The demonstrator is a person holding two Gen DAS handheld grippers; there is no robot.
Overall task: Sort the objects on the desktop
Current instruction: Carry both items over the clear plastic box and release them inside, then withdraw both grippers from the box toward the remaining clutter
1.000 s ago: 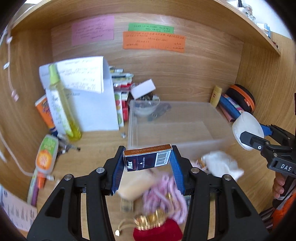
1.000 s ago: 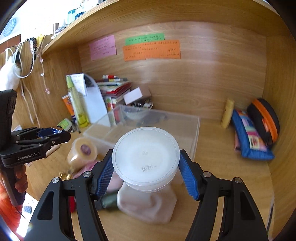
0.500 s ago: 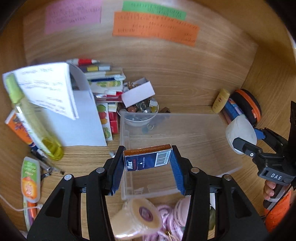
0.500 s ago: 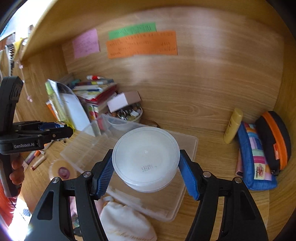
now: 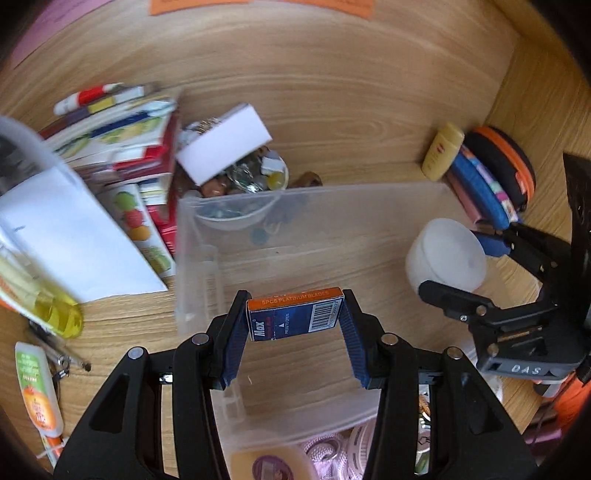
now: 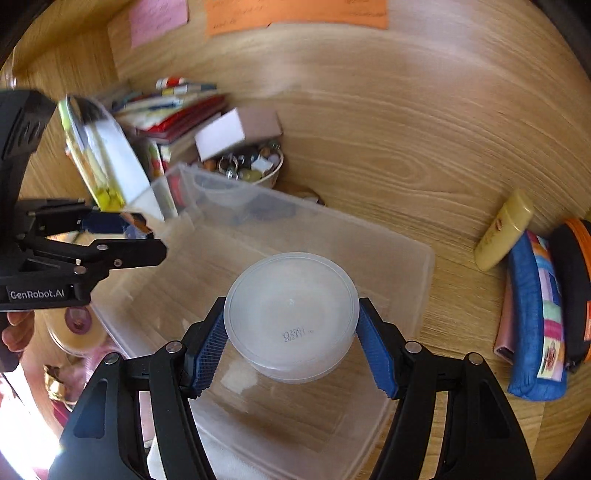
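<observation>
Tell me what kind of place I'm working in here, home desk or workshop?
Most likely a home study desk set in a wooden alcove. Signs: coloured paper notes stuck on the back panel, a stack of books with pens on top, and a patchwork pencil case leaning by the side wall.

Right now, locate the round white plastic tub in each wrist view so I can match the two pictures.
Left wrist view: the round white plastic tub sits at right of centre, clamped in the right hand-held gripper over the box's right edge.
Right wrist view: it fills the lower centre, between that gripper's blue pads, lid toward the camera.
Shared landmark: the clear plastic storage box, with the yellow tube beyond it.
</observation>
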